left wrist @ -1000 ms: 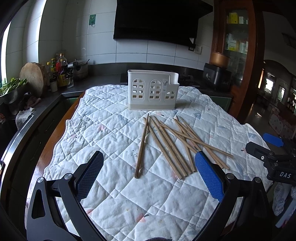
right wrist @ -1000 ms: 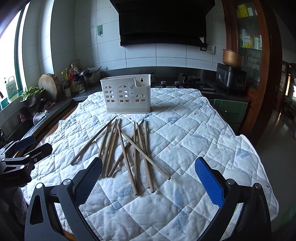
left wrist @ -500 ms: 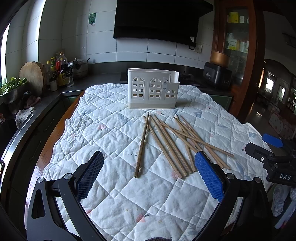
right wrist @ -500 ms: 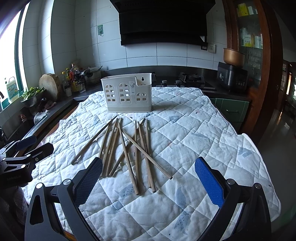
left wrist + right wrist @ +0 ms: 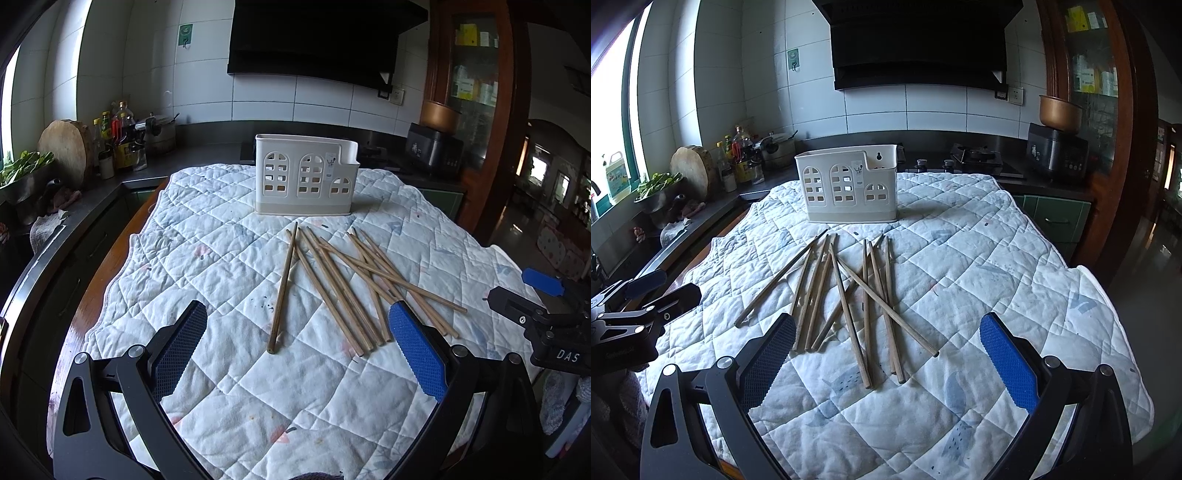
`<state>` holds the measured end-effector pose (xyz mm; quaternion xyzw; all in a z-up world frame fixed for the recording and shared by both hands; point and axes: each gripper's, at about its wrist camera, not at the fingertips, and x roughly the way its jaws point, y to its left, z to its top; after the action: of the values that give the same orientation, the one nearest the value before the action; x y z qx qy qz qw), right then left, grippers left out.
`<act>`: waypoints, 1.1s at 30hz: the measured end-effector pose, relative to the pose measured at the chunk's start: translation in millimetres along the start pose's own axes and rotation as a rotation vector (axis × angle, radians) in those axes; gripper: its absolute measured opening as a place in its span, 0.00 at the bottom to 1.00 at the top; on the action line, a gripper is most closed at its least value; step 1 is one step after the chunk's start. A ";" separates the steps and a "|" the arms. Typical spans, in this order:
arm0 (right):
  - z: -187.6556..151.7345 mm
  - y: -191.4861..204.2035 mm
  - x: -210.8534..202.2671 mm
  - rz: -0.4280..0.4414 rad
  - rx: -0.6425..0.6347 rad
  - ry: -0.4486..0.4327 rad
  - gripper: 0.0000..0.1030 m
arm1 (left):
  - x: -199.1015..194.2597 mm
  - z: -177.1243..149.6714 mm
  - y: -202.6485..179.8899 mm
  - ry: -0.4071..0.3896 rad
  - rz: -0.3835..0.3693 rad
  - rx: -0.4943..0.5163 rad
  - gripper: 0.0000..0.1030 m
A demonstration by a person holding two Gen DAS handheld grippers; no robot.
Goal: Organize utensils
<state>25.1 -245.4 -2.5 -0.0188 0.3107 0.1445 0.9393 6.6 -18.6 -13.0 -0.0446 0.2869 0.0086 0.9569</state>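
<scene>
Far: I see the utensil holder [image 5: 306, 175] standing on the quilt [image 5: 207, 258].
Near: chopsticks [image 5: 347, 284] lie scattered before it.
Left: counter bottles [image 5: 118, 136].

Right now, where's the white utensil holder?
The white utensil holder stands upright at the far end of the quilted cloth, centre in both wrist views, just beyond the far tips of the loose chopsticks, not touching them.

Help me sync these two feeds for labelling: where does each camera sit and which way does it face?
Left wrist: rides the open left gripper above the quilt's near edge, facing the holder; the right gripper shows at right.
Right wrist: rides the open right gripper, facing likewise; the left gripper shows at left.
Shared: chopsticks, holder, quilt.
</scene>
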 end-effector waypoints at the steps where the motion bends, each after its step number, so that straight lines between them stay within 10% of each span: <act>1: -0.1 0.2 0.3 0.000 0.001 0.001 0.94 | 0.1 -0.3 0.2 0.000 0.000 -0.001 0.95; 33: -6.6 1.2 12.5 0.009 -0.021 0.038 0.94 | 21.5 -1.5 10.8 0.092 0.015 -0.023 0.95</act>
<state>30.5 -241.9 -15.1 -0.0298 0.3271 0.1516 0.9323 23.2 -8.2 -26.9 -0.0538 0.3307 0.0169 0.9421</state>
